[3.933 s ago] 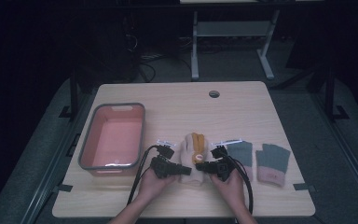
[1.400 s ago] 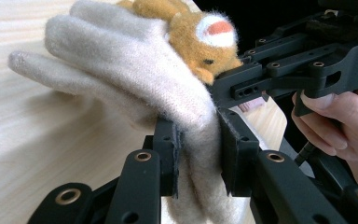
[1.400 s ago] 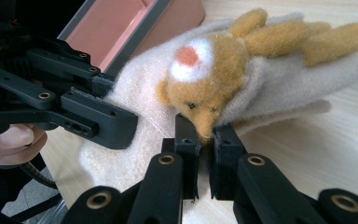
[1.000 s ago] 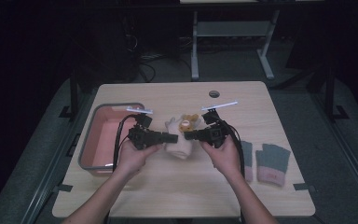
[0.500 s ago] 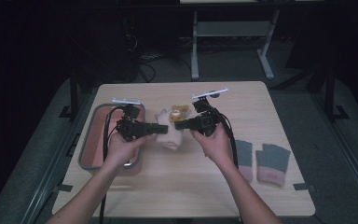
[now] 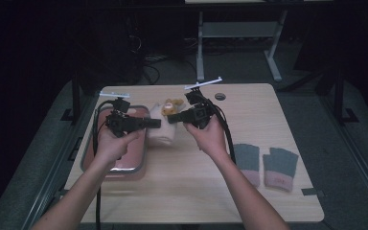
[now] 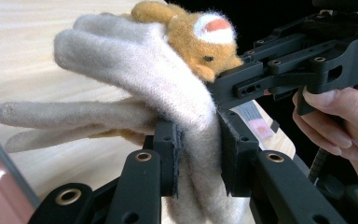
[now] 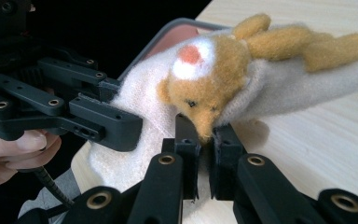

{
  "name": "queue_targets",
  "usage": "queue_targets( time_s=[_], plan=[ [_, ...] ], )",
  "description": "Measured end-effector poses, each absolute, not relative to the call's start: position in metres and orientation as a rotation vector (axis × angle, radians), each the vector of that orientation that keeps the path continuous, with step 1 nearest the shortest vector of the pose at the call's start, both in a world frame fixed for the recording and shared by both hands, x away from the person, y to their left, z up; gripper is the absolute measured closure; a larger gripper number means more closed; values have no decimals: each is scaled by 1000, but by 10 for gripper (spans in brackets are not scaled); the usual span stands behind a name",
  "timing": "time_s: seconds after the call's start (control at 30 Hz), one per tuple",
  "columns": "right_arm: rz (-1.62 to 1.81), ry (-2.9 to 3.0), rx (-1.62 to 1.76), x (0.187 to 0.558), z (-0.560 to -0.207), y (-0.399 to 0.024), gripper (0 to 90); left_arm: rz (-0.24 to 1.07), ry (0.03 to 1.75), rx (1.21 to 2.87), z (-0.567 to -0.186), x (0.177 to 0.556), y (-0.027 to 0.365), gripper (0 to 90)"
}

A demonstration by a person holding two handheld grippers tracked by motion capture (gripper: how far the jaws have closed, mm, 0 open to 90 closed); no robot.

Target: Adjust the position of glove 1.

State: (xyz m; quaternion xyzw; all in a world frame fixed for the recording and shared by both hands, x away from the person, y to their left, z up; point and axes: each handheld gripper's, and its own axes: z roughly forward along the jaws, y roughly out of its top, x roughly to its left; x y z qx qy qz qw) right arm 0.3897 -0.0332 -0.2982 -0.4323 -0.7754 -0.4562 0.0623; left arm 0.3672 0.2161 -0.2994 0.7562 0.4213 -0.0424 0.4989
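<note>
1. Grippers first: my left gripper (image 6: pixel 156 123) is clamped on the cuff end of the cream glove (image 6: pixel 162 132). In the left gripper view the fabric (image 7: pixel 135 79) is pinched tight between the two black pads (image 7: pixel 171 154), with the glove's fingers flopping off to the left.

2. My right gripper (image 6: pixel 171 118) is clenched too, biting the opposite edge of that same glove. In the right gripper view its jaws sit nearly together on a thin bit of fabric right under the muzzle of the little orange bear (image 8: pixel 214 70) sewn on the glove.

3. So both tools are grasping one glove between them, tips pointing at each other. It hangs lifted off the wood over the left half of the table, just right of the tray.

4. The bear patch (image 6: pixel 172 106) faces up and away from me in the high view, sitting at the top of the glove.

5. Moving outward: the pink tray (image 6: pixel 133 165) with its grey rim is right under my left hand (image 6: pixel 112 143), near the left edge of the table (image 6: pixel 182 191).

6. Well off to the right, near the front edge, lie two grey gloves with pink cuffs (image 6: pixel 263 165), flat and side by side, not touching anything I'm holding.

7. Right hand (image 6: pixel 208 136) is above the table's middle, cable trailing down along the forearm.
</note>
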Motion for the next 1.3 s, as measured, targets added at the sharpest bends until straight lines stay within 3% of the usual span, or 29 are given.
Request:
queue_targets(
  time_s=[0.63,1.3],
  plan=[
    [-1391,-2355,-1218,426,-263,16,838,-29,1054,1813,-264,387,264,708],
    [-1265,-2350,-1159,446,-305,74,838,-77,1205,1802,-304,391,312,708]
  ],
)
